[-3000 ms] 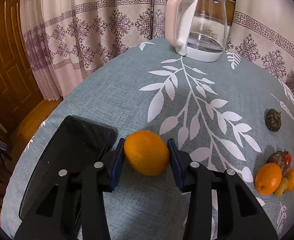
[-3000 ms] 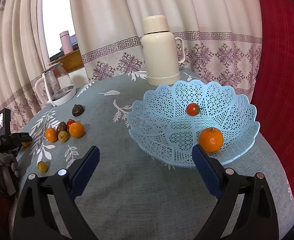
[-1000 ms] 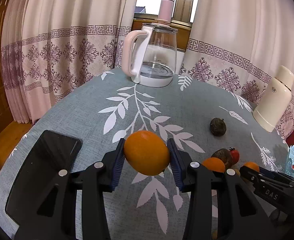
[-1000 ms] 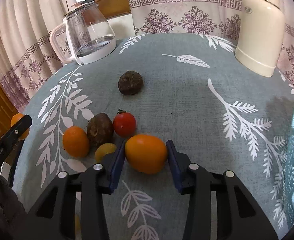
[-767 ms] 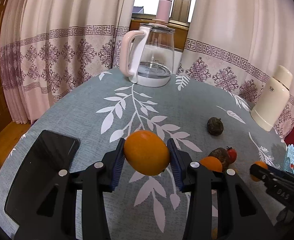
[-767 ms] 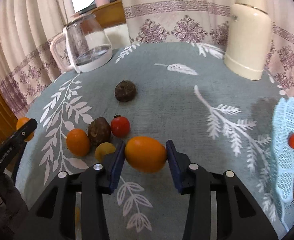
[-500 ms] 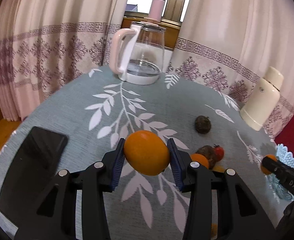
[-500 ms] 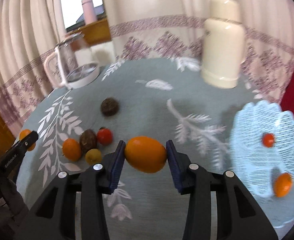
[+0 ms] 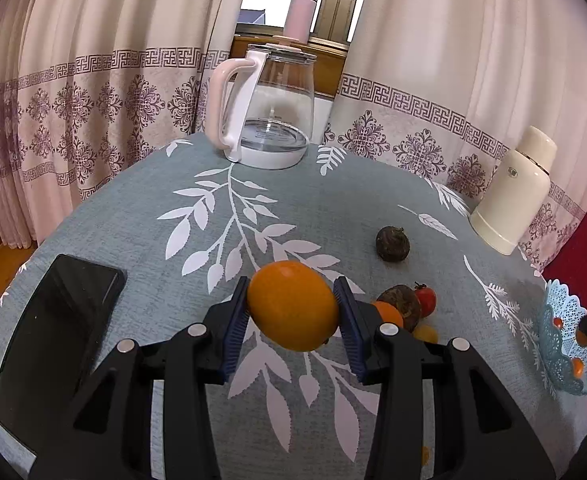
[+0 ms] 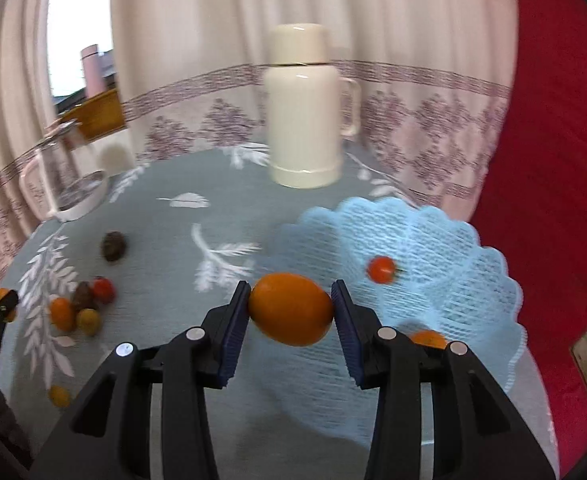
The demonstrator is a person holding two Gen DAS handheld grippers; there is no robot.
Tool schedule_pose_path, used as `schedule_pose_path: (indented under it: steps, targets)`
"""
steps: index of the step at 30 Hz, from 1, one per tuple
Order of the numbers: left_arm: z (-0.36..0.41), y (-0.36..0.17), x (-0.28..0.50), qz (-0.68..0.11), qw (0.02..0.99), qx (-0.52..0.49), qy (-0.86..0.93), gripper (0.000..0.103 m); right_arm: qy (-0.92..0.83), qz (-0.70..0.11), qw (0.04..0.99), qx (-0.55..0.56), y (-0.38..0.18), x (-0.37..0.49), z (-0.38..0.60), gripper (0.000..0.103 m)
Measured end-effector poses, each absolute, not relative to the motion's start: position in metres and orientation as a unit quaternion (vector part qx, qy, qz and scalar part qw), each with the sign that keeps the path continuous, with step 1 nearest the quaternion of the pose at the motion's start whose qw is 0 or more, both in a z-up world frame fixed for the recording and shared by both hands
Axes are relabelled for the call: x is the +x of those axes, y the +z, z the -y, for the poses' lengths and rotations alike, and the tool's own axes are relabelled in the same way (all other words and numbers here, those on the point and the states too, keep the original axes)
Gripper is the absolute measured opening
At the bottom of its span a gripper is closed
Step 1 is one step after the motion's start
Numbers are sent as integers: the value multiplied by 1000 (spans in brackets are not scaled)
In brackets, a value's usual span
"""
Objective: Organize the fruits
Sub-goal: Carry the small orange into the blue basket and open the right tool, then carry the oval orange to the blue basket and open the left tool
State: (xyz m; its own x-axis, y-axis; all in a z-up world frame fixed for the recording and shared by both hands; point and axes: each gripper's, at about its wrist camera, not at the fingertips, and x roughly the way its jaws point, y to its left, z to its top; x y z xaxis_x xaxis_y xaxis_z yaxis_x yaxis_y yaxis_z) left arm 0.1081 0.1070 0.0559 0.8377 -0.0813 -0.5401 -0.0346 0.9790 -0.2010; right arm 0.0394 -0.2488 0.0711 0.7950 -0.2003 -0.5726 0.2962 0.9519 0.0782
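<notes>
My left gripper [image 9: 292, 308] is shut on an orange [image 9: 291, 304] and holds it above the grey tablecloth. My right gripper [image 10: 291, 309] is shut on another orange [image 10: 289, 307], held above the near left rim of the light blue lattice basket [image 10: 465, 240]. The basket holds a red tomato [image 10: 380, 269] and a small orange [image 10: 427, 338] partly hidden by my right finger. In the left wrist view the basket [image 9: 565, 316] is at the far right. A cluster of small fruits [image 9: 407, 306] lies on the cloth, with a dark fruit [image 9: 392, 243] apart from it.
A glass kettle [image 9: 269, 116] stands at the table's back. A cream thermos [image 10: 305, 112] stands behind the basket. A black phone [image 9: 59, 320] lies at the left edge. A small yellow fruit [image 10: 58, 395] lies near the front left. Curtains surround the round table.
My right gripper has swung right with its orange, from over the fruit cluster to the basket's rim. My left gripper has moved forward and to the right with its orange.
</notes>
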Motion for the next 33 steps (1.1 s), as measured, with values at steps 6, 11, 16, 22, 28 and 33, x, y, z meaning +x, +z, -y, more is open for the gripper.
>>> schedule_pose_path:
  steps: [6,11,16,22,28,33]
  targets:
    - [-108,54,109,-288,952,-102,-8,43,-151,-311,933,100,55,28,270,42]
    - [-107,52,110,-290,952,-98,-5,43,-154,-316,929,115,45,22,276,43]
    - [-107,51,110,-289,953,-95,-1,43,-166,-293,932,129,50,12,285,55]
    - [-105,57,107,-278,956,-92,2,43,-188,-268,933,151,57,-6,306,55]
    - [-75,78,94,-263,962,-69,-31,43,-224,-246,929,163,57,-28,332,64]
    - [-33,93,84,-258,960,-60,-87,43,-240,-244,924,172,48,-36,345,64]
